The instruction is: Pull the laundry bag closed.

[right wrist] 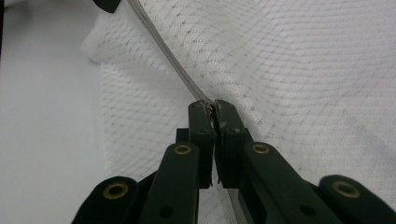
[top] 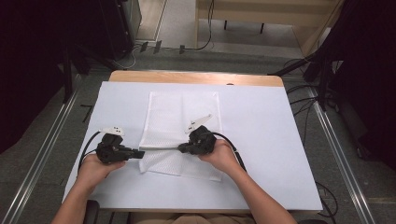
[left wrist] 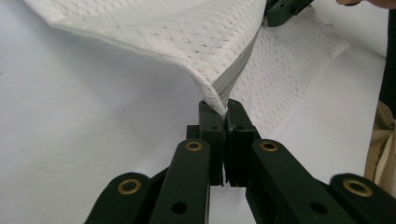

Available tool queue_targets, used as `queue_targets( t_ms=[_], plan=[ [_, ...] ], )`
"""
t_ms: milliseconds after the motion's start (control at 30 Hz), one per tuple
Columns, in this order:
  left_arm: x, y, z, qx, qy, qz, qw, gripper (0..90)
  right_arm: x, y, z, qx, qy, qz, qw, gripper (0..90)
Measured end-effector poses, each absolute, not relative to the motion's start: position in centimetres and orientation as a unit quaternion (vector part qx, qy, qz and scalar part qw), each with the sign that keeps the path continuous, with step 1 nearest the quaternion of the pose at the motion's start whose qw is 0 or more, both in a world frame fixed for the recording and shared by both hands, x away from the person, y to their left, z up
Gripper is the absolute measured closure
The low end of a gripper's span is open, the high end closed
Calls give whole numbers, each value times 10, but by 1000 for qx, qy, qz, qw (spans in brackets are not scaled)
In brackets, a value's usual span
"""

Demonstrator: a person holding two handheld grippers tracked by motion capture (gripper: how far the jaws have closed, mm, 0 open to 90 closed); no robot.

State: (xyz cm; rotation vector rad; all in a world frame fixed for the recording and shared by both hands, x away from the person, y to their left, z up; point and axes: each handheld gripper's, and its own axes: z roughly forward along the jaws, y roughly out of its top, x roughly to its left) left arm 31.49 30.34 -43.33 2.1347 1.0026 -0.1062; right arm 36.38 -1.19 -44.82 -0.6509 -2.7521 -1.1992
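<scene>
White mesh fabric bag (top: 181, 133) w/ grey zipper (left wrist: 238, 70) lies mid-bench (top: 261, 140), on white cover. Left tool (top: 139, 153) at 9 o'clock of bag, pinching bag's zipper-end corner, lifted. Right tool (top: 181, 148) at 3, pressed on zipper. Cables (top: 308, 100) on floor at 2 o'clock.

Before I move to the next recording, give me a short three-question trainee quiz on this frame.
1. True or false: the white mesh bag lies on a wooden floor.
2. What is the left hand-held gripper clamping? A) the bag's corner at the zipper end B) a cable C) nothing
3. Fill in: the right hand-held gripper is shut on the bag's ____.

Key: 1 false, it lies on the white table; 2 A; 3 zipper.
</scene>
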Motion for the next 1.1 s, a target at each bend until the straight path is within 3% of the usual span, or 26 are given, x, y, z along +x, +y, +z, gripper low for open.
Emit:
queue_targets(
  t_ms=[1100],
  plan=[
    [314, 309, -432, 831, 399, -41, 385, 889, 361, -48, -454, -232, -892, -387, 32, 885]
  ],
)
